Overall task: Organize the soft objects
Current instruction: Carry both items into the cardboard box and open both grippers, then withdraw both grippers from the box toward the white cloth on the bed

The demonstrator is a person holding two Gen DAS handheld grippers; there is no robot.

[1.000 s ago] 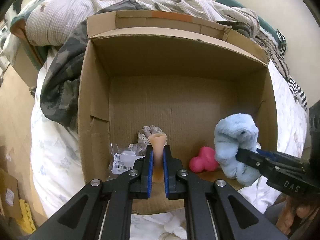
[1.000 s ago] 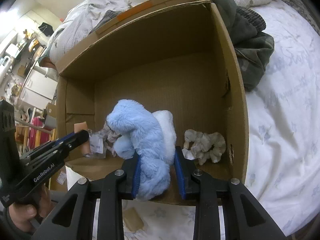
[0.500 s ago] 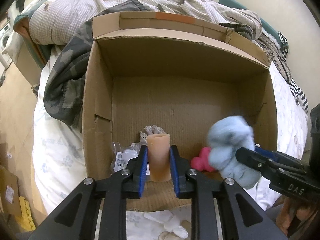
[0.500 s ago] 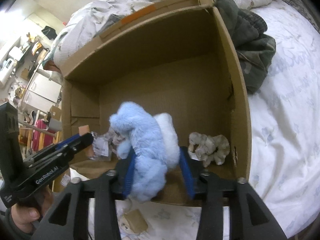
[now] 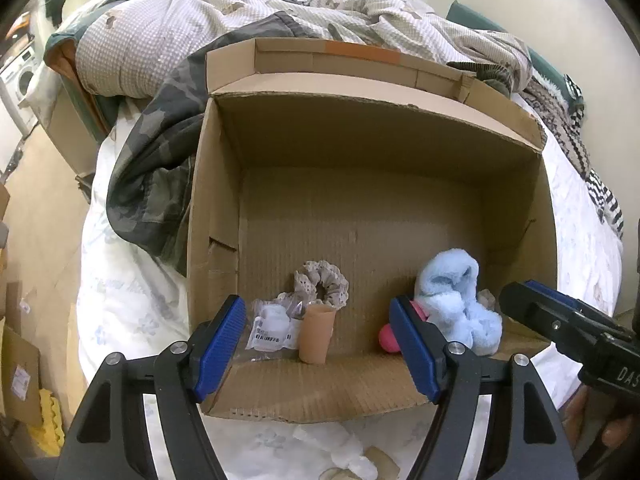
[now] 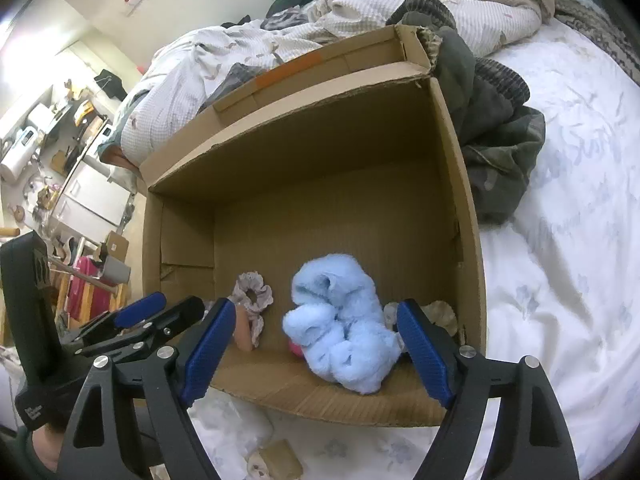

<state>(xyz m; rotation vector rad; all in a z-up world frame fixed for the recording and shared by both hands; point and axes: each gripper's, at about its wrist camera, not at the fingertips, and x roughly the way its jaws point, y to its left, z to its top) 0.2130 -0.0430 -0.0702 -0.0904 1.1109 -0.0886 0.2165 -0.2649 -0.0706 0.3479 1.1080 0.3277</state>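
Note:
An open cardboard box (image 5: 400, 140) lies on the bed. Inside, at its near edge, a tan cylinder (image 5: 316, 333) stands upright beside a lace scrunchie (image 5: 322, 286) and a clear packet (image 5: 269, 328). A fluffy light-blue plush (image 5: 456, 300) lies to the right, over a pink soft toy (image 5: 389, 336). My left gripper (image 5: 320, 344) is open and empty, just in front of the cylinder. In the right wrist view my right gripper (image 6: 316, 354) is open around the blue plush (image 6: 340, 320) without holding it. A beige scrunchie (image 6: 440, 314) lies by the box's right wall (image 6: 464, 208).
Crumpled blankets and a camouflage garment (image 5: 160, 184) lie behind and left of the box. White bedsheet (image 6: 560, 240) spreads to the right. Small scraps (image 6: 276, 460) lie on the sheet in front of the box. The floor and cartons (image 5: 24, 360) are at far left.
Both grippers have opened and pulled back. The left let go of the tan cylinder, which stands in the box. The right let go of the blue plush, which lies in the box.

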